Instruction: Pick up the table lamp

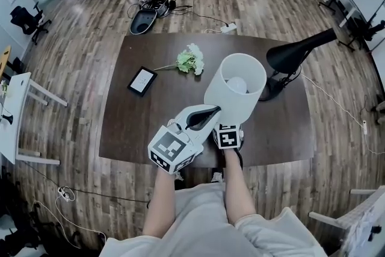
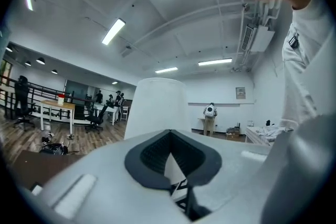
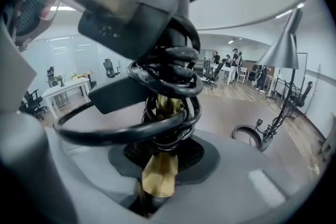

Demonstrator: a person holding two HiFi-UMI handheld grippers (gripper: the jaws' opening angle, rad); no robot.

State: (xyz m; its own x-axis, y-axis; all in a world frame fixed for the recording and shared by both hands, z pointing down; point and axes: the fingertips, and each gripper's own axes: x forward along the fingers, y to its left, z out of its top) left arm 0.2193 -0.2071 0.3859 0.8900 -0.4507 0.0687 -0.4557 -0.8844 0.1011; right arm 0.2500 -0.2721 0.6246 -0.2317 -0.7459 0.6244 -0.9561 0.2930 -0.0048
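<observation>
The table lamp is lifted above the near side of the brown table (image 1: 132, 129) and tilted, its white shade (image 1: 237, 93) open towards me with the bulb showing. My right gripper (image 3: 157, 189) is shut on the lamp's brass stem (image 3: 160, 173), and the black cord (image 3: 168, 84) is coiled round the stem just above the jaws. In the head view only its marker cube (image 1: 228, 136) shows below the shade. My left gripper (image 1: 216, 109) comes in from the left with its jaws closed, tips at the shade's lower edge. From the left gripper view the shade (image 2: 157, 105) rises just beyond the left gripper (image 2: 169, 132).
A black desk lamp (image 1: 295, 54) stands at the table's right side, its round base (image 3: 252, 136) close by. A bunch of pale flowers (image 1: 189, 60) and a small dark tablet (image 1: 142, 80) lie at the far left. Cables and office chairs are on the floor beyond.
</observation>
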